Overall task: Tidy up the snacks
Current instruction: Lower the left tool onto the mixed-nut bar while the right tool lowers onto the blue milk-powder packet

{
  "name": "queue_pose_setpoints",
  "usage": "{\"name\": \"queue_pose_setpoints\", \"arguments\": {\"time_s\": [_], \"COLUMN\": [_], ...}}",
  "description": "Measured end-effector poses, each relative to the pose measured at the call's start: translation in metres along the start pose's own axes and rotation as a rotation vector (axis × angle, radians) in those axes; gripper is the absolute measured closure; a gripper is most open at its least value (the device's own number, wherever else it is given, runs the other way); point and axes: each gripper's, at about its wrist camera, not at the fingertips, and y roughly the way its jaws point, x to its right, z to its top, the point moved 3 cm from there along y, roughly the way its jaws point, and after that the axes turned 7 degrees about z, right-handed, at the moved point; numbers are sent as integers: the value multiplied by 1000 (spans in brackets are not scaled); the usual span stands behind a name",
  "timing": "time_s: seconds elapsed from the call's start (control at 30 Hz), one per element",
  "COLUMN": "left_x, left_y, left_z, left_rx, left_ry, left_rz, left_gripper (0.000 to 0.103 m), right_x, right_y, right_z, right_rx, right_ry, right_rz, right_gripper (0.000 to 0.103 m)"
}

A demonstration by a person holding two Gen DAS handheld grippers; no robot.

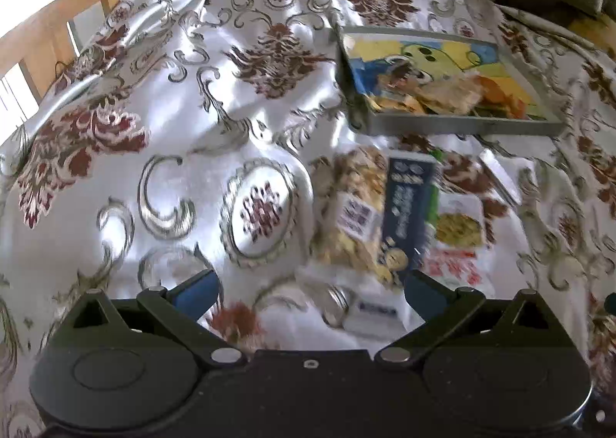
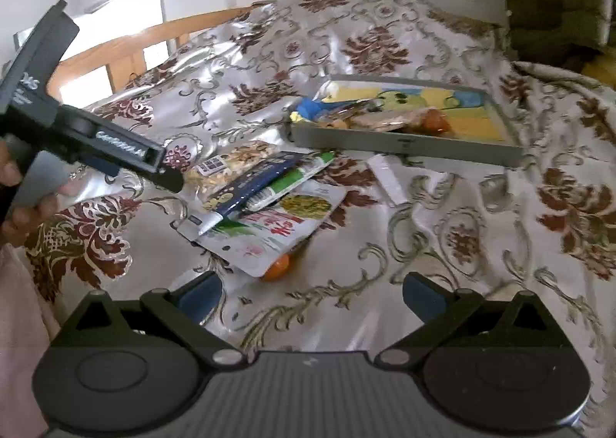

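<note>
1. Left gripper [image 1: 310, 290]: jaws are sitting spread wide, nothing between the two blue pads. In the right wrist view it is coming in from 9 o'clock, with the person's hand [image 2: 23, 191] wrapping the handle.
2. Right gripper [image 2: 312, 293]: jaws are also standing wide apart, empty, hanging above bare tablecloth [image 2: 442, 245].
3. Loose pile, four packets overlapping one another, lying at 12 o'clock from the right gripper:
   - one clear nut bag [image 2: 227, 164]
   - one dark blue packet [image 2: 254, 184]
   - one green-and-white packet [image 2: 296, 178]
   - one white pouch [image 2: 277, 230] with red lettering, lying at the bottom of the stack
4. One orange round item [image 2: 279, 270] is peeking out from under the white pouch's near edge.
5. One grey tray [image 2: 404, 143] is sitting at 1 o'clock behind the pile, apart from it. Several snacks are lying inside; the count is unclear because of blur.
6. One small white wrapper [image 2: 387, 178] is lying between pile and tray.
</note>
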Motion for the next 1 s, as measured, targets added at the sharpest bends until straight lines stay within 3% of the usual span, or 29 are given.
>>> {"name": "queue_pose_setpoints", "arguments": {"time_s": [0.4, 0.6, 0.77, 0.87, 1.0], "left_x": [28, 35, 27, 23, 22], "left_y": [23, 34, 42, 46, 49], "left_z": [21, 25, 30, 30, 31], "left_rx": [156, 185, 167, 142, 115], "left_ry": [249, 362, 309, 259, 226], "left_rz": [19, 2, -29, -77, -149], "left_gripper": [1, 1, 16, 19, 34], "right_x": [6, -16, -29, -34, -43], "right_y": [67, 83, 94, 102, 112], "right_z": [26, 25, 30, 35, 37], "right_rx": [21, 10, 7, -3, -33], "right_ry": [0, -95, -104, -84, -64], "right_rz": [27, 68, 118, 157, 197], "right_gripper": [0, 1, 10, 15, 28]}}
